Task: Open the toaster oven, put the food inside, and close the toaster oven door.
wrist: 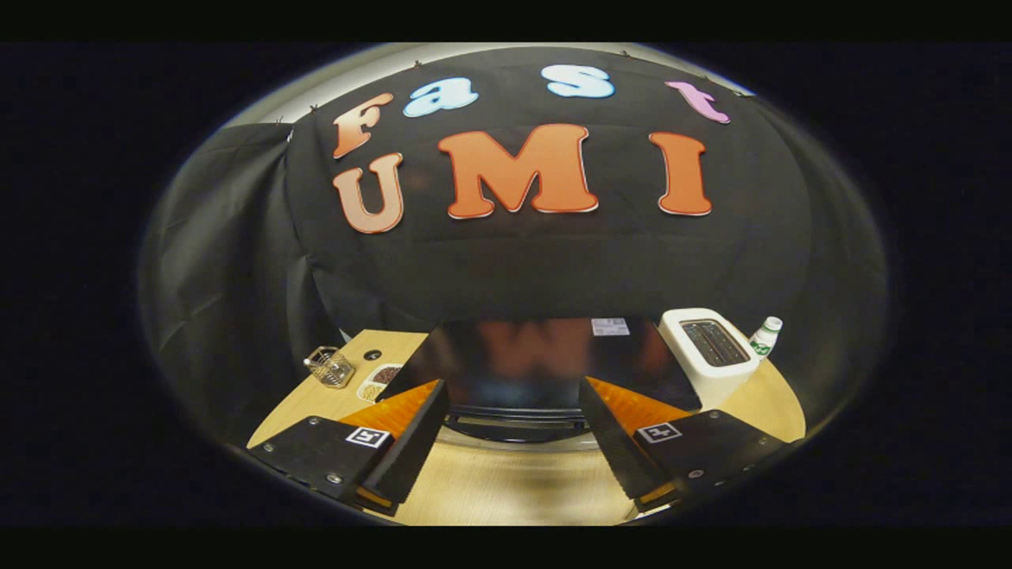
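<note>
The jaws [514, 399] are open and empty; the toaster oven [514, 367] at lower centre looks shut, everything left.

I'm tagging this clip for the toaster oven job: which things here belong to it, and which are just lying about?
Belongs to the job:
- toaster oven, black, just ahead of the fingers
- dish of food, left of the oven
- gripper, open, holding nothing

Lying about:
- white toaster, right of the oven
- small bottle, beyond the toaster
- wire basket, far left
</note>
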Motion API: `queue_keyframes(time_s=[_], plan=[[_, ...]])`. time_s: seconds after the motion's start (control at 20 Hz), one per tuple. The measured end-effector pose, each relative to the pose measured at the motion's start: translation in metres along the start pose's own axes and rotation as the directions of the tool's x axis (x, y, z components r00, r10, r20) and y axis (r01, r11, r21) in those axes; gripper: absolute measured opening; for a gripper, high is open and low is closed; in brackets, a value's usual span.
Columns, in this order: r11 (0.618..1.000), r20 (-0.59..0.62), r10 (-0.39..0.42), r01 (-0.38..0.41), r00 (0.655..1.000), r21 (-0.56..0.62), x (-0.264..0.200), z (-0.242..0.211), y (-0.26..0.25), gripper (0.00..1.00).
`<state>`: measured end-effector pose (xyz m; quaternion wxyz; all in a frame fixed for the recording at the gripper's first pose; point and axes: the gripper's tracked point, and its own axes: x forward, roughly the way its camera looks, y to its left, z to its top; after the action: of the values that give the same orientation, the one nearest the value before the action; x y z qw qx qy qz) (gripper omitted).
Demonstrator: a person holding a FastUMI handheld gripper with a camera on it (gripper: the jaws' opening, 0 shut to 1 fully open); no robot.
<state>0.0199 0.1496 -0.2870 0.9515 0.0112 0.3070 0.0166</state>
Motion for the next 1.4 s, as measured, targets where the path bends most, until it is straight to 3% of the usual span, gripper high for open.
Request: queue_keyframes(time_s=[0.4, 0.5, 0.75, 1.1, 1.3, 1.4], plan=[[0.997, -0.091, -0.080, 0.078, 0.993, -0.031, 0.036, -0.041, 0.000, 0.94], [0.992, -0.055, -0.111, 0.106, 0.992, -0.075, 0.042, -0.038, -0.003, 0.92], [0.990, -0.004, -0.108, 0.107, 0.994, -0.089, 0.034, -0.040, 0.001, 0.88], [0.992, 0.067, -0.048, 0.055, 0.997, -0.110, 0.000, -0.065, 0.013, 0.71], [0.990, -0.084, -0.006, -0.006, 0.996, -0.141, -0.024, -0.104, 0.020, 0.71], [0.991, -0.212, 0.038, -0.064, 0.977, -0.120, -0.038, -0.134, 0.026, 0.71]])
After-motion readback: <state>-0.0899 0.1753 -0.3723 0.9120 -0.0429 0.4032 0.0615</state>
